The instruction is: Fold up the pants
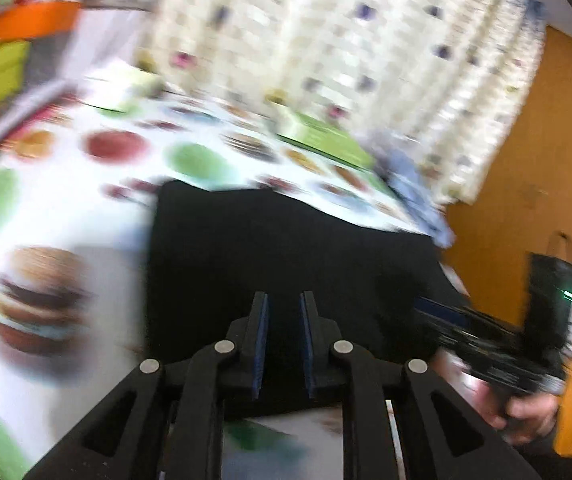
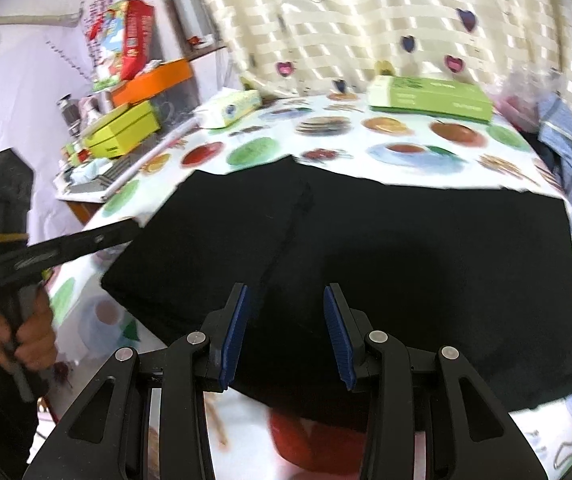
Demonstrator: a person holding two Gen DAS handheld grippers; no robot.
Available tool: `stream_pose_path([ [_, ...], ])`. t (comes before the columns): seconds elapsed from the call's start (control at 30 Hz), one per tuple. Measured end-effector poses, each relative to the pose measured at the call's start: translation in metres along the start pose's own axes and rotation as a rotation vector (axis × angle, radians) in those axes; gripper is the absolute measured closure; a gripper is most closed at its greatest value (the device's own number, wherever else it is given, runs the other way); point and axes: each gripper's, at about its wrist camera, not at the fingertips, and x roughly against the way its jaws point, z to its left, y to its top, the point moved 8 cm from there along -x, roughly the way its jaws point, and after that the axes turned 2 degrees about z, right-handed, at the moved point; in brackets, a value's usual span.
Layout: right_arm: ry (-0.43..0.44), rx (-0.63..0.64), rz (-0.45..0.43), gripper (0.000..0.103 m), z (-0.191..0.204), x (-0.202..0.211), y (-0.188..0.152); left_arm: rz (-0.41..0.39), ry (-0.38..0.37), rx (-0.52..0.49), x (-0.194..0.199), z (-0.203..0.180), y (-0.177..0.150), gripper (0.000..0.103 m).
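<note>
**Pants folded to a compact block; grippers free**

I find the black pants [image 2: 366, 264] lying flat on the desk [image 2: 406, 140], which carries a food-print cloth. They form a thick, roughly rectangular block with at least two layers showing at the near edge, so I judge the main folds done. A seam or fold line runs diagonally across the left part of the block.

My right gripper [image 2: 288, 332] hovers over the near edge of the pants, fingers wide apart and holding nothing. My left gripper [image 1: 283, 344] hovers over the same garment with a narrow gap between the fingers, nothing between them; that view is blurred.

Beyond the pants lie a green box [image 2: 430, 98] and a tissue pack [image 2: 229, 108]; a blue towel [image 2: 570, 152] hangs at the right edge.

Remaining, in my judgement: perhaps one last fold or a smoothing pass.
</note>
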Motion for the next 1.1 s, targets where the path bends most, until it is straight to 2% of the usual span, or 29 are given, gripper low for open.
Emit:
stream_pose_path([
  [0.1, 0.038, 0.046, 0.001, 0.064, 0.018, -0.009, 0.004, 0.008, 0.051, 0.046, -0.005, 0.027, 0.005, 0.086],
  [0.2, 0.064, 0.06, 0.021, 0.07, 0.027, -0.021, 0.005, 0.035, 0.09, 0.051, -0.013, 0.04, 0.008, 0.086],
  [0.33, 0.019, 0.063, 0.119, 0.074, 0.023, -0.046, -0.007, 0.021, 0.103, 0.038, -0.021, 0.043, 0.029, 0.086],
  [0.57, 0.032, 0.036, 0.103, 0.074, 0.015, -0.037, -0.006, 0.07, 0.142, 0.007, -0.061, 0.054, 0.059, 0.086],
  [0.63, 0.027, 0.023, 0.082, 0.074, 0.01, -0.033, -0.001, 0.096, 0.17, 0.024, -0.076, 0.063, 0.06, 0.085],
  [0.7, 0.016, 0.007, 0.075, 0.074, 0.005, -0.033, 0.002, 0.12, 0.152, 0.018, -0.088, 0.065, 0.056, 0.085],
  [0.77, 0.005, -0.01, 0.07, 0.074, -0.001, -0.033, 0.005, 0.11, 0.164, -0.024, -0.087, 0.061, 0.055, 0.084],
  [0.87, 0.011, -0.013, 0.052, 0.074, -0.001, -0.027, 0.005, 0.129, 0.159, -0.019, -0.08, 0.058, 0.05, 0.084],
  [1.1, 0.018, 0.039, 0.063, 0.074, 0.013, -0.02, -0.008, 0.095, 0.127, -0.036, -0.037, 0.039, 0.018, 0.084],
])
